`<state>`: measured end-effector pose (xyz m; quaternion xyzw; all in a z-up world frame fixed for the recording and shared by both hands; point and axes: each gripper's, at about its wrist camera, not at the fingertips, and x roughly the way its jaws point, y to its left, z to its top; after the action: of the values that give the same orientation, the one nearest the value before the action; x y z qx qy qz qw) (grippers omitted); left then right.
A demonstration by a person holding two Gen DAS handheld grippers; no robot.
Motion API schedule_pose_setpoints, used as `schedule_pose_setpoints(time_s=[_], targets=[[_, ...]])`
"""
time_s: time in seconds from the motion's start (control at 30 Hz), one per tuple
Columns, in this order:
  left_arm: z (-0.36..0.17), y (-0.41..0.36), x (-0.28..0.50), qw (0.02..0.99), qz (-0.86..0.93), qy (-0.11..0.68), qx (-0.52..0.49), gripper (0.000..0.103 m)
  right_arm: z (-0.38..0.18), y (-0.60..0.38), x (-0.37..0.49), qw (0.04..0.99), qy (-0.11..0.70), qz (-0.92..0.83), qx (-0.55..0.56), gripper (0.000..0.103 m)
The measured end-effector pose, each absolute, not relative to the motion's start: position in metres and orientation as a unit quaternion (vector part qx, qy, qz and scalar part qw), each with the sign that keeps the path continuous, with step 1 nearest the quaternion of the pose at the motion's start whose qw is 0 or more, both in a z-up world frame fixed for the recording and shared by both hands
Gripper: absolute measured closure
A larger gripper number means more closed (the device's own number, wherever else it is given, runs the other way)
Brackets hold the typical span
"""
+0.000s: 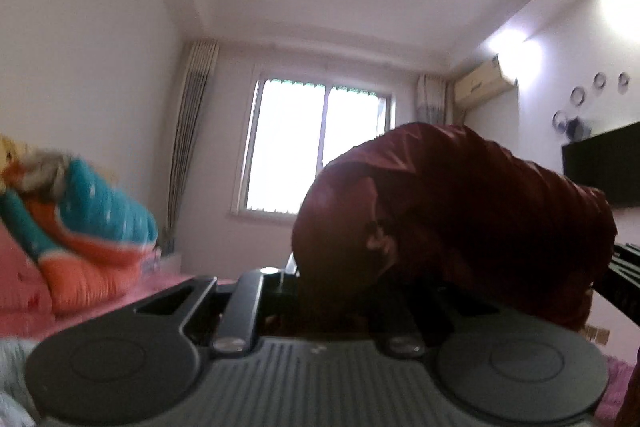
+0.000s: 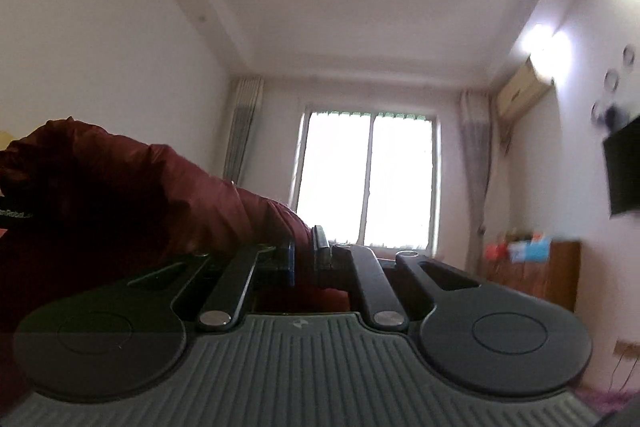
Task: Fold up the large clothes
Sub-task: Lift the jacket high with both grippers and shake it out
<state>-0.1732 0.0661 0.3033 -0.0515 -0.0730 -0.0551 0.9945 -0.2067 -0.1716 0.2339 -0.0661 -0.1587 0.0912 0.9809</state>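
Low in the right wrist view, the right gripper (image 2: pixel 305 259) is clamped on a fold of the dark red padded garment (image 2: pixel 120 195), which stretches away to the left edge. In the left wrist view, the left gripper (image 1: pixel 316 291) is closed on the same garment (image 1: pixel 460 211), bunched at centre right. Beyond, middle frame, a bright window (image 1: pixel 316 147); at left, a teal-and-orange quilt (image 1: pixel 92 223).
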Motion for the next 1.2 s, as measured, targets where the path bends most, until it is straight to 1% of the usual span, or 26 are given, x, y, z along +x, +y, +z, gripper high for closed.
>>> schedule_pose_setpoints(time_s=[0.17, 0.5, 0.6, 0.7, 0.77, 0.8, 0.93, 1.2], targets=[[0.338, 0.060, -0.197, 0.990, -0.071, -0.120, -0.036, 0.092, 0.276, -0.178, -0.240, 0.971, -0.217, 0.065, -0.072, 0.096], [0.402, 0.047, -0.234, 0.975, -0.103, -0.197, 0.018, 0.092, 0.358, -0.198, -0.307, 0.950, -0.303, 0.028, -0.062, 0.096], [0.419, 0.045, -0.233, 0.973, -0.110, -0.201, 0.037, 0.092, 0.378, -0.202, -0.325, 0.944, -0.323, 0.016, -0.066, 0.096], [0.426, 0.045, -0.223, 0.974, -0.115, -0.190, 0.051, 0.090, 0.393, -0.202, -0.317, 0.943, -0.325, 0.010, -0.071, 0.095], [0.420, 0.044, -0.205, 0.976, -0.111, -0.174, 0.070, 0.089, 0.396, -0.201, -0.308, 0.946, -0.314, 0.009, -0.080, 0.095], [0.417, 0.045, -0.193, 0.978, -0.111, -0.162, 0.074, 0.089, 0.390, -0.196, -0.280, 0.948, -0.304, 0.007, -0.089, 0.095], [0.387, 0.043, -0.134, 0.985, -0.109, -0.094, 0.093, 0.089, 0.371, -0.193, -0.221, 0.963, -0.242, 0.000, -0.115, 0.095], [0.286, 0.026, 0.007, 0.986, -0.101, 0.035, 0.127, 0.088, 0.304, -0.194, -0.085, 0.984, -0.092, -0.020, -0.149, 0.094]])
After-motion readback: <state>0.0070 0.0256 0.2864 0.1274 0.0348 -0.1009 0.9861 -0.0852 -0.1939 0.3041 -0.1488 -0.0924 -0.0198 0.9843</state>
